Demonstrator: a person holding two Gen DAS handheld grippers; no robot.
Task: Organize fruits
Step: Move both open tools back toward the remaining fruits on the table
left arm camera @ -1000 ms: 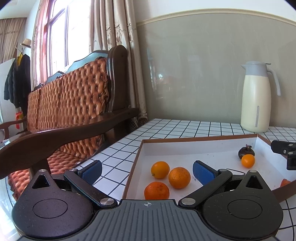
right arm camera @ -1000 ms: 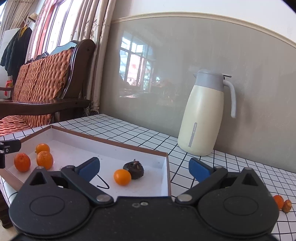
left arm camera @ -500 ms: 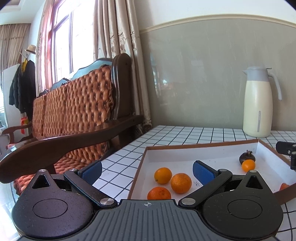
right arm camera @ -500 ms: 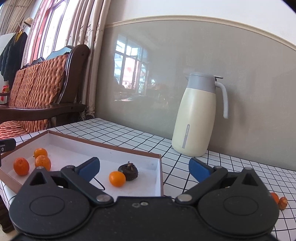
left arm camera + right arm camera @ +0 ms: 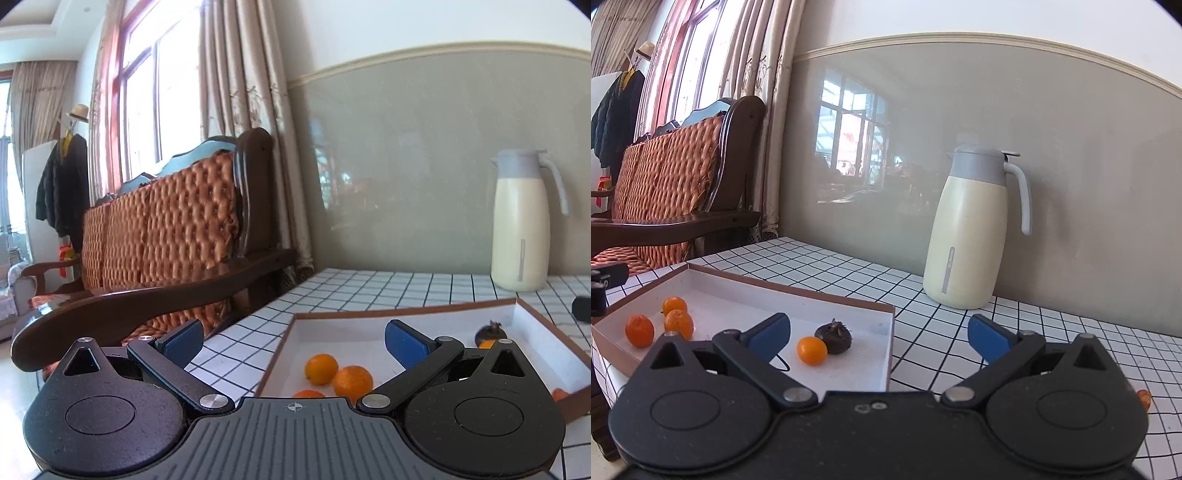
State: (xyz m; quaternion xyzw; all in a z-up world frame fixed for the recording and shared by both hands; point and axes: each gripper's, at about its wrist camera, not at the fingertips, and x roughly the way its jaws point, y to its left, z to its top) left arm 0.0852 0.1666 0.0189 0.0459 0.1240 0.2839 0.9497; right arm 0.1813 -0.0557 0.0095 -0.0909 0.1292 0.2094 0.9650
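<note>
Fruit mostly boxed — stragglers remain on the worktop (image 5: 960, 295)

Tray (image 5: 849, 373) holds four oranges and a dark fruit (image 5: 833, 332); one orange (image 5: 1144, 398) outside; left hand-held gripper (image 5: 295, 339) and right hand-held gripper (image 5: 879, 332) spread, empty.

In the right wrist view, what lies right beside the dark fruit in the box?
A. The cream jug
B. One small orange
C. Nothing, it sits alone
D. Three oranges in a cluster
B: one small orange sits right against the dark fruit in the box; the three oranges cluster at the far left end, and the jug stands outside on the tiles.
</note>
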